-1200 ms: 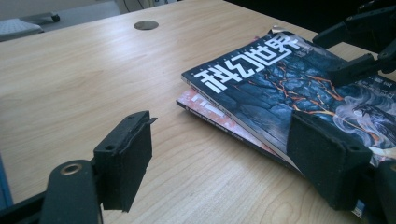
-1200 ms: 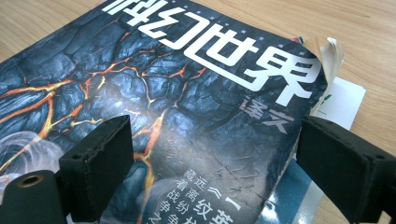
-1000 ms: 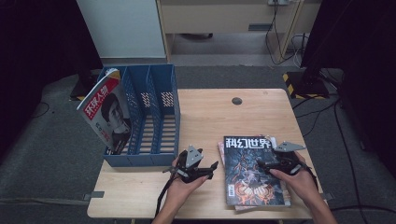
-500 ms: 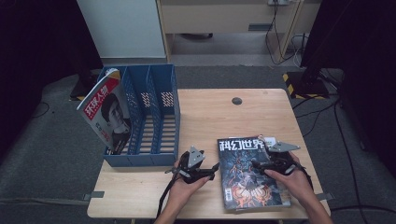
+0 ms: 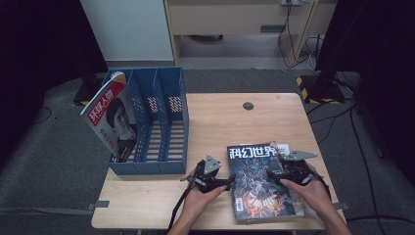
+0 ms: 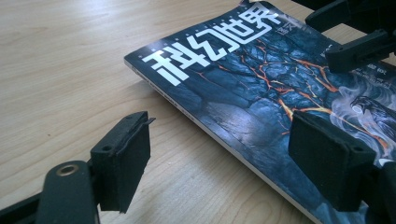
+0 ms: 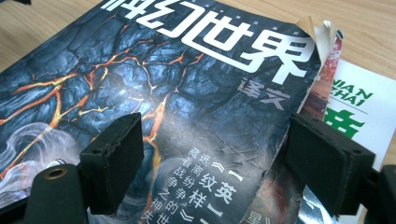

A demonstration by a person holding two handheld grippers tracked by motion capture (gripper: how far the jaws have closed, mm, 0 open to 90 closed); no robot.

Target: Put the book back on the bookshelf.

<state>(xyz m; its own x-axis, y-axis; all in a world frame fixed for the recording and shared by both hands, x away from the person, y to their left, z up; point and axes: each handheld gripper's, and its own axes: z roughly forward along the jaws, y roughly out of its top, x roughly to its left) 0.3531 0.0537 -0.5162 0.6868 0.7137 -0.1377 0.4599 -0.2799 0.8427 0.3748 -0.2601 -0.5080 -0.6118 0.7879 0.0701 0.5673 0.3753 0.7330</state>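
1. While both hands are hovering at the near edge of the table (image 5: 215, 122) in the high view, the dark magazine (image 5: 259, 181) is lying flat on a small stack at the near right, not lifted yet. The left gripper (image 5: 221, 182) is sitting just beside its left edge and the right gripper (image 5: 278, 174) is resting over its right side. Looks like the job is filing magazines into the blue file rack (image 5: 161, 127) at the far left; one red-and-white magazine (image 5: 110, 120) is already leaning in the leftmost slot, the other slots are looking free. So I'd say one down, a stack to go.

2. Looking through the left gripper view, the left gripper (image 6: 219, 158) is spread wide, gripping nothing. One jaw is over bare table (image 6: 70, 56), the other over the dark magazine (image 6: 261, 88), with the spine edge running between them. The right gripper (image 6: 359, 42) is poking in at the top right.

3. Going by the right gripper view, the right gripper (image 7: 210, 154) is also wide apart, straddling the cover of the dark magazine (image 7: 154, 74) near its curled corner. A green-and-white magazine (image 7: 359, 112) is peeking out underneath, so grabbing a single copy could get fiddly. Nothing is blocking the way to the rack.
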